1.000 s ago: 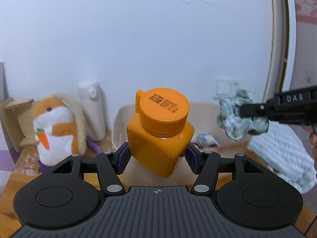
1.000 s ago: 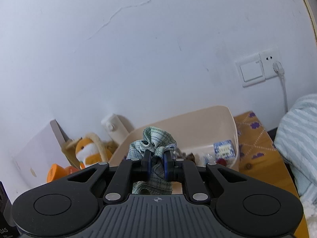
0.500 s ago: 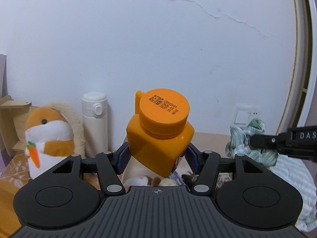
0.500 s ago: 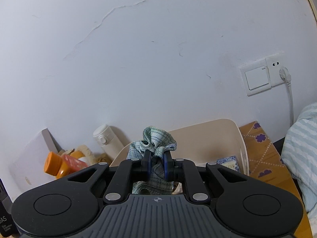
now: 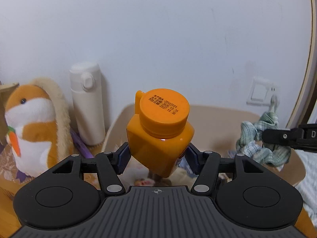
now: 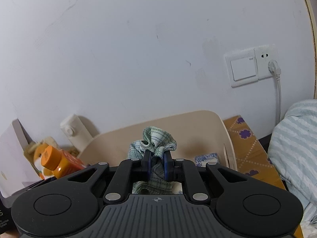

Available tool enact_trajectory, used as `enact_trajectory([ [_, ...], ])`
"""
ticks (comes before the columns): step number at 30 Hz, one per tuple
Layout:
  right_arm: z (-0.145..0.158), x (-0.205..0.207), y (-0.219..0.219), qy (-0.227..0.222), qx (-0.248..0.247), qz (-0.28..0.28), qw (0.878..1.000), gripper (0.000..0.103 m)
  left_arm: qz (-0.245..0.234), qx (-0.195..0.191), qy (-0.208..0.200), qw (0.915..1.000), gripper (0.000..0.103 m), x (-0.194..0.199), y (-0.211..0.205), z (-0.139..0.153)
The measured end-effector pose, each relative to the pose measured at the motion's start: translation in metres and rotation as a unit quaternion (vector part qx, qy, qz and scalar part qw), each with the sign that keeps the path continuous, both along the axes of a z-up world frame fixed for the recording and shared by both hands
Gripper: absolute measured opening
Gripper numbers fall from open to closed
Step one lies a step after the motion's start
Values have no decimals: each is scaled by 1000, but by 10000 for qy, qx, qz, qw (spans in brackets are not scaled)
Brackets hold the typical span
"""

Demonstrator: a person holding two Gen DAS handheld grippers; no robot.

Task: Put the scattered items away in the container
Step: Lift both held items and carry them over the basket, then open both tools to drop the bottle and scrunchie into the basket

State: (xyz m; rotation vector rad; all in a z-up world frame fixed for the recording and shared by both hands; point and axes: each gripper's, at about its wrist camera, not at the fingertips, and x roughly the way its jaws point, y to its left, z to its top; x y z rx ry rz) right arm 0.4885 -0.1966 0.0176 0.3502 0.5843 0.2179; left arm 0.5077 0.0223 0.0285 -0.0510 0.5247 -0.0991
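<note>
My left gripper (image 5: pixel 157 156) is shut on an orange bottle (image 5: pixel 160 132) with an orange cap, held tilted above the beige container (image 5: pixel 218 111). The same orange bottle (image 6: pixel 59 163) shows at the left of the right wrist view. My right gripper (image 6: pixel 157 163) is shut on a green checked scrunchie (image 6: pixel 156 141), held over the beige container (image 6: pixel 198 123). In the left wrist view the scrunchie (image 5: pixel 257 140) hangs from the right gripper's black fingers (image 5: pixel 281 136) above the container's right side. Small items lie inside the container, partly hidden.
A plush hamster with a carrot (image 5: pixel 31 123) and a white flask (image 5: pixel 88 105) stand left of the container against the wall. A striped blue blanket (image 6: pixel 297 144) lies at the right. A wall switch and socket (image 6: pixel 251 65) with a plugged cable sit above.
Both grippers moved closer to the container and lower, each keeping its grip. The bottle and scrunchie now hang over the container's inside; the plush and flask look larger.
</note>
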Motion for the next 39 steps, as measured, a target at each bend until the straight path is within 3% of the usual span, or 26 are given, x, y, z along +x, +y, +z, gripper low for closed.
enact_trajectory([
  [4, -7, 5, 4, 156, -102, 7, 9998, 10, -144, 136, 185, 9996, 61, 5, -7, -9],
  [16, -20, 11, 10, 369, -422, -104, 9984, 12, -152, 661, 153, 9976, 62, 3, -20, -18],
  [22, -19, 10, 10, 327, -509, -210, 9979, 38, -139, 682, 63, 9976, 77, 1, -19, -17],
  [24, -16, 7, 8, 257, -473, -254, 9982, 55, -104, 666, 1, 9977, 80, 1, -18, -16],
  [27, -12, 2, 4, 130, -372, -330, 9987, 71, -19, 627, -102, 9980, 84, 1, -15, -13],
  [33, -8, -1, 6, 46, -307, -323, 9990, 86, 74, 518, -180, 9985, 86, -1, -9, -9],
  [39, -7, -3, 12, -5, -426, -333, 9985, 91, 89, 463, -200, 9987, 86, -7, -9, -6],
])
